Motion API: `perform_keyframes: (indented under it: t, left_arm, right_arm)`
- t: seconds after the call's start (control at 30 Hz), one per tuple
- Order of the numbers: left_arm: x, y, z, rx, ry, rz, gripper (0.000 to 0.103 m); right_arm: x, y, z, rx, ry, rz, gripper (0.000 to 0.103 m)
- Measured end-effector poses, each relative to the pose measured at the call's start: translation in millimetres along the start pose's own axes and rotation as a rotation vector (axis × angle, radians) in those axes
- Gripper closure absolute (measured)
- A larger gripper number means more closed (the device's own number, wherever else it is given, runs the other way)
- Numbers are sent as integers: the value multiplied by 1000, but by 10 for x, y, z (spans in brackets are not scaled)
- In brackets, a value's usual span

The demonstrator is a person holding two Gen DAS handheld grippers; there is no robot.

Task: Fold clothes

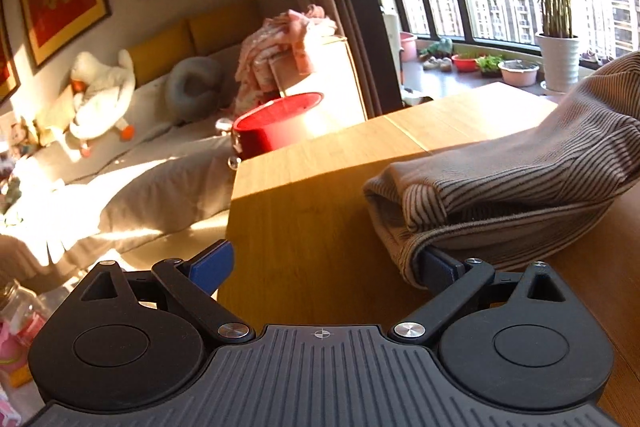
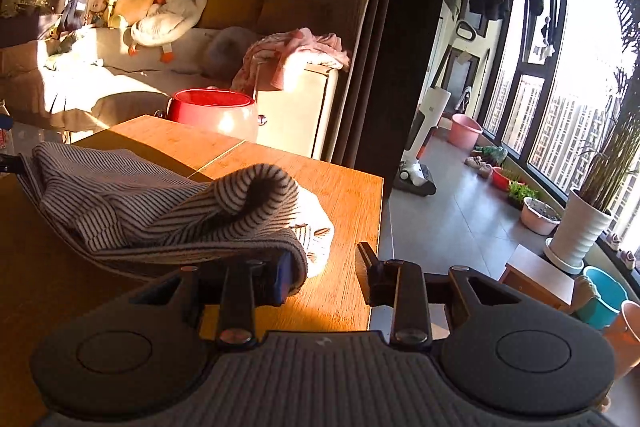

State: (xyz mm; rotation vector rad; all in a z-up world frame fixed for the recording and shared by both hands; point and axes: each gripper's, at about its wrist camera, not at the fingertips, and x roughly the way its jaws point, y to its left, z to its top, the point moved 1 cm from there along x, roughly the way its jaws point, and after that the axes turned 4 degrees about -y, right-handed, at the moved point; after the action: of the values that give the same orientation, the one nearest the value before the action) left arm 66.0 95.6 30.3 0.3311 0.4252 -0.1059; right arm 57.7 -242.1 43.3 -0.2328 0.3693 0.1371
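My left hand-held gripper [image 1: 324,265] and right hand-held gripper [image 2: 322,273] both gape wide — the striped garment [image 1: 520,171] drapes over one finger of each, above the desk [image 1: 304,195].

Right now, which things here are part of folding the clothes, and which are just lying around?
Part of the job:
striped garment
wooden table
left gripper
right gripper

Just lying about:
red pot
goose plush
pink clothes pile
pink basin
potted plant
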Motion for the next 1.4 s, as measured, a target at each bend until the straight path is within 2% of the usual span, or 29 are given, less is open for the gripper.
perform_keyframes:
  t: [0.17,0.37,0.43,0.5,0.6,0.67,0.8,0.9,0.97,1.07,1.17,1.27,1.33,1.4]
  left_arm:
    - [61,32,-1,5,-5,17,4]
    - [-91,164,136,-48,-61,13,4]
    - [-135,192,134,-44,-35,0,4]
    - [-175,196,92,-27,32,-66,4]
    - [-257,103,12,45,94,-137,4]
    - [-321,48,7,76,91,-161,4]
    - [-427,25,155,17,56,-217,3]
    - [-438,-93,291,-44,37,-304,3]
    - [-384,-245,348,-83,43,-393,3]
    - [-161,-495,320,-183,118,-555,3]
    - [94,-701,211,-223,191,-603,3]
    - [347,-671,117,-254,235,-556,4]
    - [476,-551,109,-267,228,-510,6]
    - [527,-467,128,-239,200,-437,7]
  right_arm:
    - [57,34,-54,3,16,-24,71]
    - [-170,19,34,77,-28,6,76]
    - [-254,39,-52,38,6,-10,76]
    - [-303,81,-224,-23,65,-23,67]
    - [-388,82,-524,-76,149,-73,67]
    - [-452,-28,-622,-39,169,-93,67]
    - [-559,-204,-543,58,122,-95,66]
    - [-597,-192,-337,136,44,-26,66]
    - [-574,-134,-180,169,-9,47,66]
    - [-322,29,39,185,-42,138,66]
    - [53,137,86,180,-2,165,66]
    - [408,214,-60,191,103,175,68]
    - [421,280,-222,186,144,173,68]
    - [269,388,-337,175,146,190,68]
